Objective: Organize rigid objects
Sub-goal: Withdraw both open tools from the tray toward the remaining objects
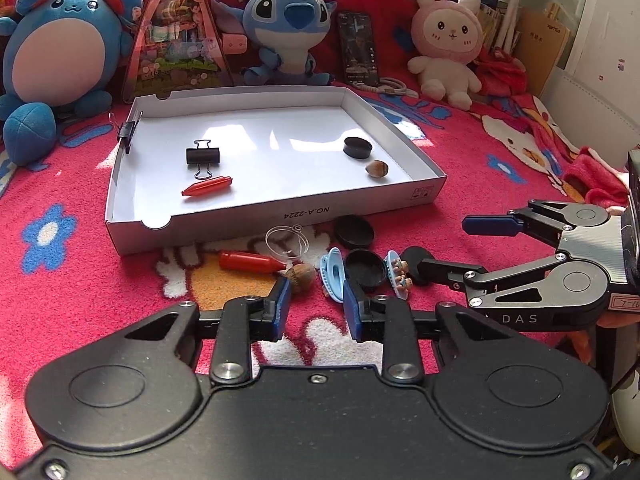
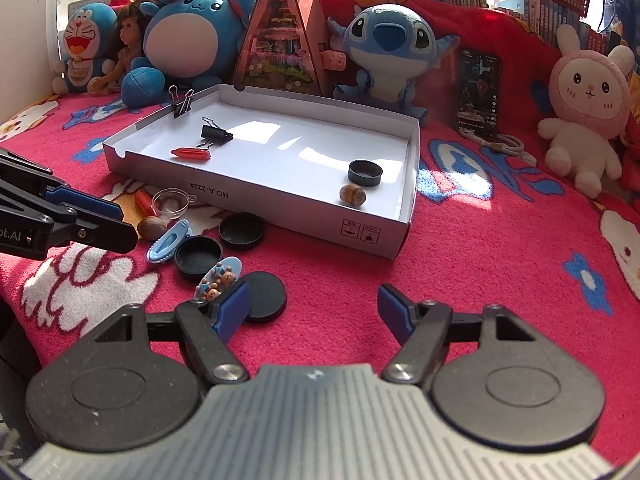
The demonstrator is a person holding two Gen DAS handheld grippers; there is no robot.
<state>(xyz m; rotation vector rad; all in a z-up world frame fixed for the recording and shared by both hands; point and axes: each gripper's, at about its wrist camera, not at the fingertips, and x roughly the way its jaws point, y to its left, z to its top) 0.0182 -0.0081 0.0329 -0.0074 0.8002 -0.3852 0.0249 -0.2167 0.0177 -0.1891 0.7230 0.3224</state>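
Observation:
A white cardboard tray point(image 1: 276, 216) point(image 2: 280, 210) lies on the red blanket. It holds a black binder clip point(image 1: 203, 156), a red float point(image 1: 207, 187), a black cap point(image 1: 357, 147) and an acorn point(image 1: 377, 168). In front of it lie a red float point(image 1: 250, 262), a clear dome point(image 1: 286, 242), an acorn point(image 1: 303, 276), a blue hair clip point(image 1: 333, 274), black caps point(image 1: 354, 231) point(image 1: 366, 268) point(image 2: 266, 296) and a bear hair clip point(image 1: 398, 274). My left gripper point(image 1: 316, 300) is open and empty, just before the acorn and blue clip. My right gripper point(image 2: 314, 304) is open and empty, with its left finger beside the bear clip point(image 2: 218, 278).
Plush toys stand behind the tray: a blue mouse point(image 1: 60, 52), Stitch point(image 1: 286, 24) and a pink rabbit point(image 1: 448, 40). A triangular pink box point(image 1: 176, 40), a phone point(image 1: 358, 48) and a cable point(image 1: 384, 88) are there too. Another binder clip point(image 1: 128, 130) grips the tray's left rim.

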